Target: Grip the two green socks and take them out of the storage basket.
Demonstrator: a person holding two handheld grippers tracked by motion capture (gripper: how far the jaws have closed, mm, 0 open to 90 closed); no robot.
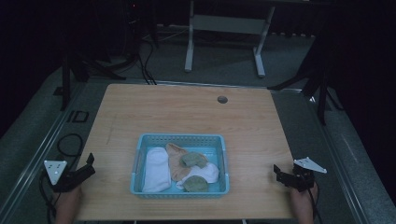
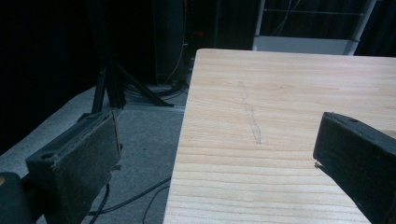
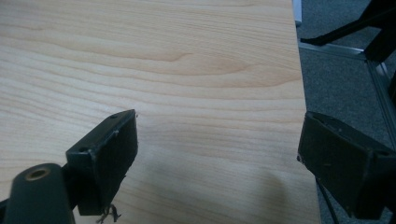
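Note:
A light blue basket [image 1: 138, 154] sits at the near middle of the wooden table [image 1: 187, 112]. Inside lie a white sock [image 1: 156, 169], a tan sock [image 1: 176, 161], another white sock [image 1: 205, 173] and two rolled green socks [image 1: 194, 159] [image 1: 196, 184]. My left gripper [image 1: 88, 164] hovers at the table's near left edge, open and empty; in the left gripper view its jaws straddle the table edge [image 2: 184, 112]. My right gripper [image 1: 279, 175] is at the near right edge, open with nothing between the jaws, over bare wood [image 3: 196, 93].
A round cable hole [image 1: 222, 99] is in the table's far side. Another table's white legs [image 1: 189, 46] stand beyond. Black tripod legs [image 1: 308, 79] and cables [image 1: 144, 65] are on the grey floor around the table.

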